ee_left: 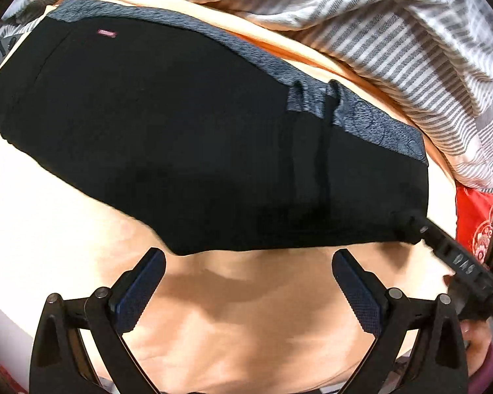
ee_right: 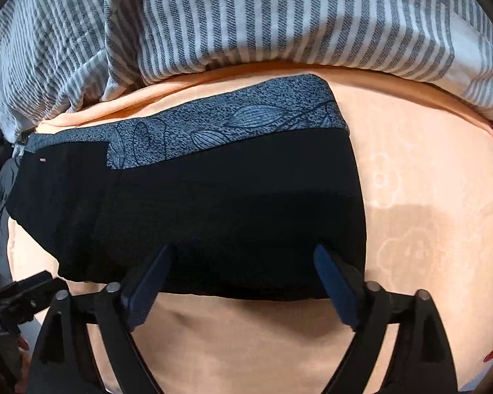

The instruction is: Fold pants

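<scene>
While the pants lay folded into a broad black slab on the peach blanket, both claws stood released above the bedding. The left gripper hung with its jaws spread wide over bare peach cloth, just short of the slab's near edge, touching nothing. The right gripper was likewise spread, its blue-padded fingers reaching over the near hem of the pants, with black cloth showing between them; whether the tips pressed into the cloth I could not tell. From the left camera, the right gripper's finger met the slab's near right corner at the picture's side.

Along the far edge ran a blue-grey patterned band with leaf outlines, and a small pink label sat near the far left corner. The right-hand edge of the slab ran straight and fairly clean, and the near edge curved a little in the fisheye view.

Beyond the far edge lay only a narrow strip of blanket before a heaped striped duvet rose up. To the right of the pants a wide patch of peach blanket with faint flower marks lay open, ending at a red cloth. Nearer than the pants, more open blanket stretched under both grippers.
</scene>
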`<state>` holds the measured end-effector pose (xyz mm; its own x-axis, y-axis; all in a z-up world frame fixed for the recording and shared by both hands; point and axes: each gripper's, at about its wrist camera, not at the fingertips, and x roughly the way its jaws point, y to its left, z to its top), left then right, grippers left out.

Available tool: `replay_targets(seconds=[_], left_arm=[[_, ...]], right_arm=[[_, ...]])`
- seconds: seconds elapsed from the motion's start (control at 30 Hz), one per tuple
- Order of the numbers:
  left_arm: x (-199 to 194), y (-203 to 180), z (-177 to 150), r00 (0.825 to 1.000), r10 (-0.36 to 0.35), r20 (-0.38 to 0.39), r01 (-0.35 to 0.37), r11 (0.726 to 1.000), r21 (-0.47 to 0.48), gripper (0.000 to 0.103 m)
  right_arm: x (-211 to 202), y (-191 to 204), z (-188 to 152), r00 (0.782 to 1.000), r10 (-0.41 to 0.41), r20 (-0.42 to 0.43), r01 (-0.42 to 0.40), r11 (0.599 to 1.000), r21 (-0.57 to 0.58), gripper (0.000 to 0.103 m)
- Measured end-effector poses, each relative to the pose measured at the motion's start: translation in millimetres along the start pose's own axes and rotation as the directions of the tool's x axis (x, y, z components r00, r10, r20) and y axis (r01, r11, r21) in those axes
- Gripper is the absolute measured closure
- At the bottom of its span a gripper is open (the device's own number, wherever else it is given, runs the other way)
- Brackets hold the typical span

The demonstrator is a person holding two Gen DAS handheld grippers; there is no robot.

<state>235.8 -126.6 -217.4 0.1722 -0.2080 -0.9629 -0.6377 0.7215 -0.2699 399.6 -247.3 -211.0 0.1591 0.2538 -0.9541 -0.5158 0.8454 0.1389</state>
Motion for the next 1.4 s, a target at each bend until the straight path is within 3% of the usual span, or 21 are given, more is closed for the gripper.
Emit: replay_targets(seconds=[0.1, 0.2, 0.37, 0.43, 0.5, 0.53, 0.6, 0.7, 0.77, 0.8, 0.83, 0.87, 0.9, 1.0, 1.23, 1.4], left_arm=[[-10.1, 16.0, 6.7, 0.999, 0.034, 0.018, -0.035, 0.999, 0.027, 0.001], [-22.7, 35.7, 12.6, 0.996, 0.071, 0.047, -0.073, 0.996, 0.049, 0.001], [-36.4, 64.8, 21.0, 0.998, 0.045, 0.046, -0.046, 0.999, 0.006, 0.001], [-47.4, 74.7, 28.3, 0.996, 0.053, 0.068, -0.052, 0.999, -0.014, 0.001], [-53.7, 83.8, 30.2, 0.995, 0.062, 0.077, -0.060, 0.998, -0.026, 0.001], [-56.0, 90.4, 30.8, 0.995, 0.065, 0.080, -0.063, 0.997, -0.034, 0.001], [-58.6, 94.5, 33.8, 0.994, 0.064, 0.090, -0.059, 0.997, -0.050, 0.001], [-65.8, 108.1, 33.6, 0.991, 0.074, 0.110, -0.067, 0.995, -0.068, 0.001], [-70.1, 117.4, 33.8, 0.990, 0.079, 0.119, -0.070, 0.994, -0.082, 0.001], [-72.4, 121.8, 33.5, 0.989, 0.080, 0.123, -0.070, 0.994, -0.090, 0.001], [-74.9, 126.1, 33.1, 0.989, 0.079, 0.128, -0.067, 0.993, -0.098, 0.001], [-76.7, 128.9, 33.0, 0.988, 0.080, 0.132, -0.066, 0.992, -0.103, 0.001], [-77.9, 131.5, 33.2, 0.987, 0.082, 0.135, -0.068, 0.992, -0.107, 0.001], [-82.8, 139.2, 32.1, 0.985, 0.086, 0.151, -0.068, 0.990, -0.120, 0.001], [-92.4, 164.7, 37.5, 0.979, 0.050, 0.197, -0.013, 0.982, -0.188, 0.001], [-101.4, 203.8, 48.9, 0.964, 0.006, 0.264, 0.078, 0.949, -0.305, 0.001]], right_arm=[[-17.1, 7.5, 0.0, 0.998, 0.036, 0.047, -0.037, 0.999, 0.030, 0.002], [-33.4, 28.5, -1.5, 0.995, 0.034, 0.091, -0.033, 0.999, -0.009, 0.001], [-39.8, 72.7, -3.5, 0.997, 0.006, 0.078, 0.000, 0.997, -0.080, 0.002], [-36.8, 84.2, -2.4, 0.998, -0.004, 0.063, 0.009, 0.996, -0.091, 0.024], [-31.9, 93.9, -5.0, 1.000, 0.008, 0.024, -0.006, 0.995, -0.098, 0.088], [-27.2, 97.1, -5.0, 0.999, 0.038, -0.005, -0.039, 0.995, -0.095, 0.094], [-21.6, 105.9, -6.6, 0.996, 0.083, -0.034, -0.086, 0.992, -0.094, 0.095], [-21.5, 126.0, -10.4, 0.998, 0.064, -0.025, -0.067, 0.985, -0.158, 0.095], [-21.8, 136.2, -11.6, 0.998, 0.064, -0.026, -0.068, 0.983, -0.169, 0.093], [-20.2, 140.9, -10.9, 0.997, 0.063, -0.034, -0.068, 0.983, -0.169, 0.078], [-18.8, 144.6, -10.2, 0.997, 0.061, -0.045, -0.068, 0.983, -0.170, 0.062], [-16.9, 147.8, -9.4, 0.997, 0.051, -0.054, -0.060, 0.984, -0.169, 0.020], [-15.9, 150.8, -8.5, 0.998, 0.043, -0.052, -0.051, 0.985, -0.165, 0.003], [-20.3, 157.7, -3.5, 0.999, 0.045, -0.020, -0.047, 0.986, -0.158, 0.003], [-11.1, 171.9, -4.7, 0.998, 0.027, -0.059, -0.037, 0.983, -0.182, 0.003], [-6.6, 177.8, -7.9, 0.997, 0.028, -0.074, -0.042, 0.981, -0.191, 0.003]])
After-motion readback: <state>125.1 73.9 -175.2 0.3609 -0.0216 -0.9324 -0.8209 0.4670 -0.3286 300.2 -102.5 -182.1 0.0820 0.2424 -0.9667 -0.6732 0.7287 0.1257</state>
